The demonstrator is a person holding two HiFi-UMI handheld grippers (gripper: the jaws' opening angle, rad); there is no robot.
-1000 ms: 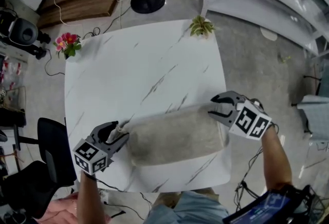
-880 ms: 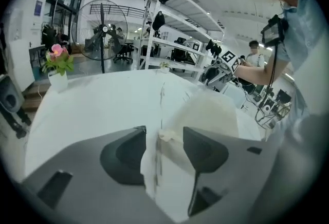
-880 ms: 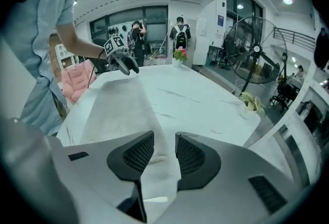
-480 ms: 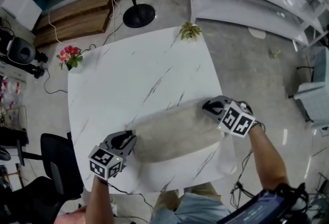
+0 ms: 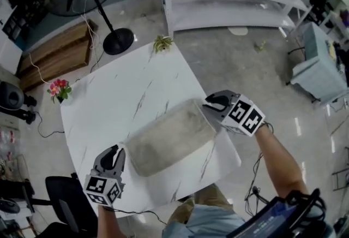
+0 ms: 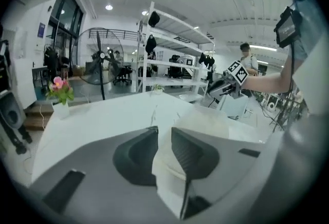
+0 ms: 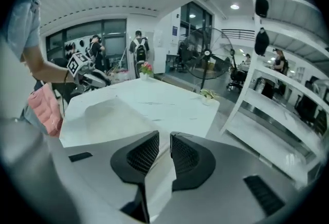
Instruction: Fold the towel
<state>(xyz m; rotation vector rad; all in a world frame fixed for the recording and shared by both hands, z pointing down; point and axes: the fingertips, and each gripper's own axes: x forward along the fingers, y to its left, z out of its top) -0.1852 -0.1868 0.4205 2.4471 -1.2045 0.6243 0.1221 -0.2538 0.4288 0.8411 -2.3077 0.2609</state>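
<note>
The towel (image 5: 169, 136) lies on the near half of the table (image 5: 120, 95), stretched between your two grippers. Your left gripper (image 5: 113, 150) is at its left end. The jaws are squeezed onto a bit of cloth, and you can see the cloth pinched between the pads. Your right gripper (image 5: 210, 106) is at the far right end. Its jaws are opening a little, with cloth between them and the pads touching it.

That right side is the one to watch. If the jaws open more, the cloth may slip out and that end will flop down. Then only one end comes up and the fold goes crooked.

Each gripper looks to hold just a small bite of cloth. A quick pull could tug it free.

If one hand goes higher or faster than the other, the edges may not line up.

The towel's right end is near the table's edge. A dropped end could slide off there.
</note>
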